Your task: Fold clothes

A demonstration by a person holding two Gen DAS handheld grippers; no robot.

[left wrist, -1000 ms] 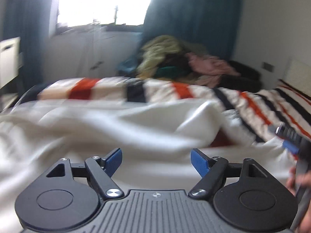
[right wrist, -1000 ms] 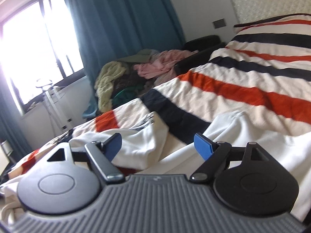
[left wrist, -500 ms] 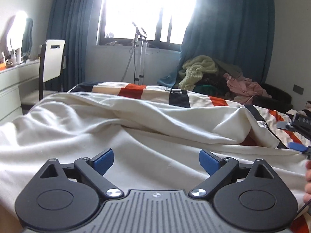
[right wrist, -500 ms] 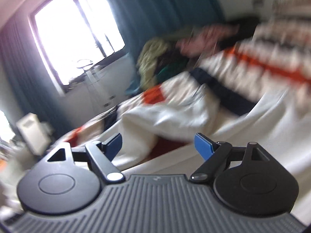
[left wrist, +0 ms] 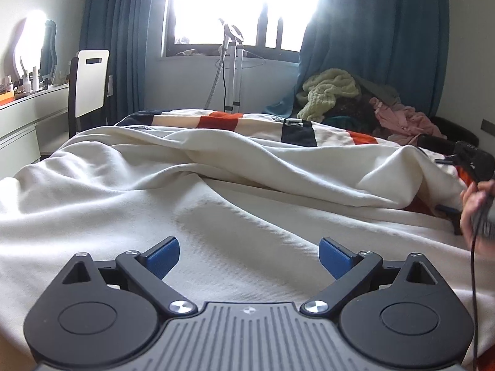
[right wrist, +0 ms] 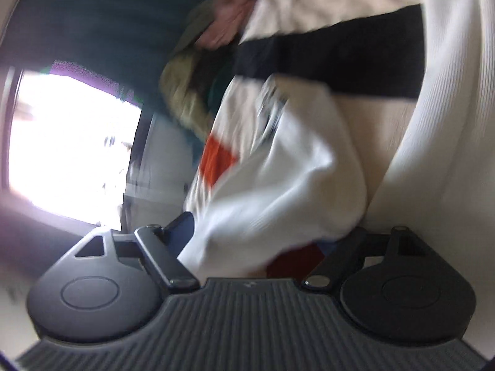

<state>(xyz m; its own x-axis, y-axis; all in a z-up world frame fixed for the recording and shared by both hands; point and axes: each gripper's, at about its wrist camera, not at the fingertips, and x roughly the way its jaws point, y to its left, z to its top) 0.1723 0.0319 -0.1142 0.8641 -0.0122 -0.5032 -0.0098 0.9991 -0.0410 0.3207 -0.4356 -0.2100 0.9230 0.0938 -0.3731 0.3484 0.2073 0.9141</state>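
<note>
A large cream-white garment (left wrist: 216,191) lies spread and rumpled over the striped bed. My left gripper (left wrist: 249,255) is open and empty, low over the garment's near part. In the left wrist view the right gripper (left wrist: 464,167) is at the far right edge, held by a hand beside a folded-over edge of the garment. The right wrist view is blurred and rolled sideways. There my right gripper (right wrist: 263,241) has its jaws apart, with a fold of the white garment (right wrist: 278,191) lying between them.
The bed has a cream, orange and black striped cover (left wrist: 297,130). A pile of other clothes (left wrist: 355,99) sits beyond the bed by the teal curtain. A chair (left wrist: 89,92), a counter (left wrist: 27,108) and a garment steamer stand (left wrist: 232,71) are near the window.
The left gripper has moved in closer over the garment. The right gripper has rolled sideways and dropped onto the garment's folded edge, which now lies between its jaws.
</note>
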